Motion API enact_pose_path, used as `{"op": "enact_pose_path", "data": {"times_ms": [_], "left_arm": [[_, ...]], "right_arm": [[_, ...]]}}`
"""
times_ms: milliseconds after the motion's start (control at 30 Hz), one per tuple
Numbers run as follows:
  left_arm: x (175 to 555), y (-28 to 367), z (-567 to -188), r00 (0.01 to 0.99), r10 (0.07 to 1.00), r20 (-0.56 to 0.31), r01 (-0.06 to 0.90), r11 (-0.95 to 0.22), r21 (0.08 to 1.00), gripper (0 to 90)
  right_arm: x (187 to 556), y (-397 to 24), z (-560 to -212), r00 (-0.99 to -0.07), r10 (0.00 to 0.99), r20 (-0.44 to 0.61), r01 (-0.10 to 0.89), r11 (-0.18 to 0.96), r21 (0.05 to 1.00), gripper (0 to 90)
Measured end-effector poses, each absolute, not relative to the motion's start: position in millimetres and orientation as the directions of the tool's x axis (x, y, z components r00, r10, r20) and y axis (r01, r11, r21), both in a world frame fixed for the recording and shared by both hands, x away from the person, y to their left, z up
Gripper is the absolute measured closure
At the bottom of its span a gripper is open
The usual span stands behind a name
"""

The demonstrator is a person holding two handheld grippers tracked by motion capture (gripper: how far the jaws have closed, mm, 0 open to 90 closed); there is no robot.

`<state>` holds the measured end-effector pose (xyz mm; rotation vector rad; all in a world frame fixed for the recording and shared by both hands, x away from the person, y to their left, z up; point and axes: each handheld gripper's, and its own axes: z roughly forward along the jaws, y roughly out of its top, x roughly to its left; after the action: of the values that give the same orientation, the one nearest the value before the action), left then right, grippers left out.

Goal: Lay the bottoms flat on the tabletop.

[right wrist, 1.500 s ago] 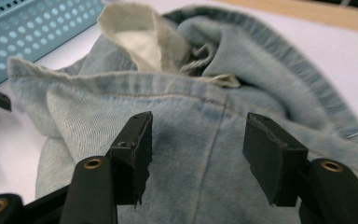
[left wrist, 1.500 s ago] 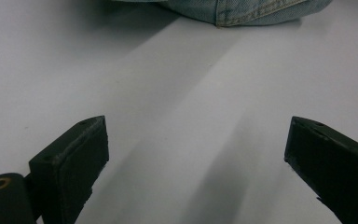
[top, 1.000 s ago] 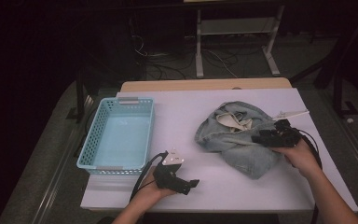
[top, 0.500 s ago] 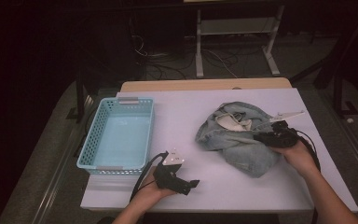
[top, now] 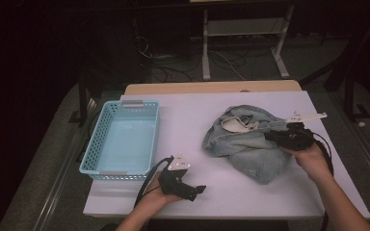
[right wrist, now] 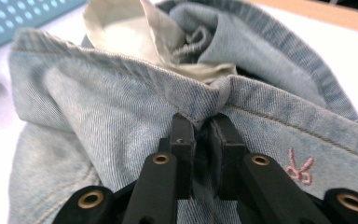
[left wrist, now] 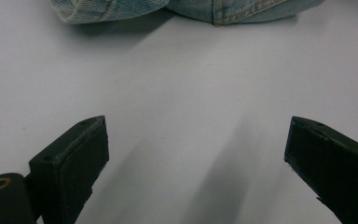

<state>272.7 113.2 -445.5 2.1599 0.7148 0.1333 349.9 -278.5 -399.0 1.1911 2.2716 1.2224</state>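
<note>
Denim, a crumpled pair of pale jeans (top: pixel 250 147), lies heaped on the white desk (top: pixel 197 115), with the right tool (top: pixel 270 136) biting into its near edge. In the right gripper view the jaws have just been closing and now pinch a raised fold of the hemmed edge (right wrist: pixel 205 114) between them, the cloth puckered where the pads meet. Just beyond that fold a cream pocket lining (right wrist: pixel 121 32) spills out of the bundle, and beside the jaws a small pink embroidered mark (right wrist: pixel 300 170) shows on the denim. Gripping a seam rather than flat cloth is probably meant to give a firm hold for lifting or dragging the garment.

Well away from that tool, across the desk, stands the light blue basket (top: pixel 96 144), a likely place for the jeans to go. The left tool (top: pixel 200 190) rests low on the desk near the person's edge, jaws spread wide with nothing between them; in its own view the jeans' edge (left wrist: pixel 223 11) lies ahead, apart from the pads, seemingly waiting in reserve.
</note>
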Motion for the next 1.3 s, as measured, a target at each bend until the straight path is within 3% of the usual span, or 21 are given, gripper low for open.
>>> {"op": "enact_pose_path", "data": {"times_ms": [600, 1300], "left_arm": [[273, 112, -446, 0.832, 0.535, -0.148, 0.449, -0.492, 0.746, 6.1], [274, 112, -446, 0.831, 0.535, -0.151, 0.450, -0.487, 0.748, 6.1]], "right_arm": [[338, -255, -378, -0.680, 0.722, 0.128, 0.454, 0.277, 0.847, 81.4], [322, -192, -380, -0.806, 0.581, 0.111, 0.390, 0.381, 0.838, 81.4]]}}
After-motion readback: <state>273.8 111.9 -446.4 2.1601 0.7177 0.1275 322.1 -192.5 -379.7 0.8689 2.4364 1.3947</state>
